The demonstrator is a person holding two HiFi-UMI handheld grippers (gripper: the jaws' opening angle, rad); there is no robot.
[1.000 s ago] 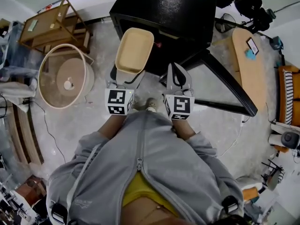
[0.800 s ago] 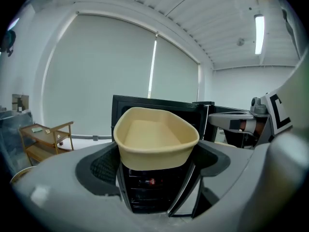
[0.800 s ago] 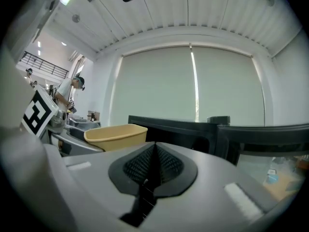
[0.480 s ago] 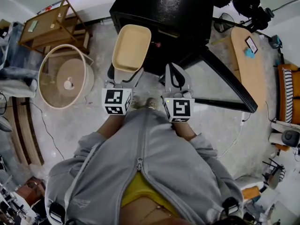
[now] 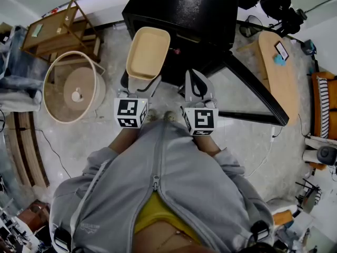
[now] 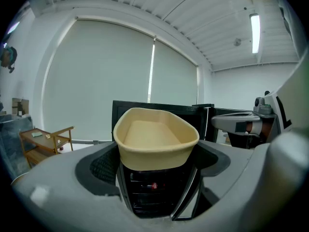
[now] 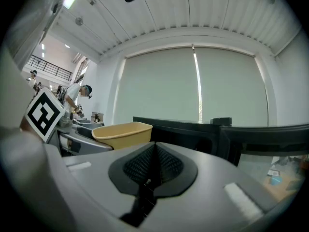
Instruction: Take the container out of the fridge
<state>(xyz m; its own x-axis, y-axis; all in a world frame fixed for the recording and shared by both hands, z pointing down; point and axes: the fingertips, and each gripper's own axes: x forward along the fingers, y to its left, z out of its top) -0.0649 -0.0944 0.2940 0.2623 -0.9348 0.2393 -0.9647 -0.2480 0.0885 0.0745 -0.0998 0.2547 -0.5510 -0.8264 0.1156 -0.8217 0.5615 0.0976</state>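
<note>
The container (image 5: 148,51) is a shallow, empty beige tub. It hangs level in the air in front of the small black fridge (image 5: 184,15), outside it. My left gripper (image 5: 141,83) is shut on the near end of the container (image 6: 155,139), one wide-set jaw on each side. In the left gripper view, the fridge (image 6: 159,192) shows its dark shelves below the tub. My right gripper (image 5: 199,86) is to the right of it, shut and empty. In the right gripper view, that gripper (image 7: 153,166) has its pads pressed together, with the container (image 7: 122,132) to its left.
The fridge door (image 5: 253,99) stands swung open to the right, close to my right gripper. A round wire-sided basket (image 5: 73,86) sits on the floor at the left, with a wooden cart (image 5: 58,28) behind it. A wooden bench (image 5: 279,73) stands at the right.
My left gripper and the container have shifted slightly left. The right gripper has hardly moved.
</note>
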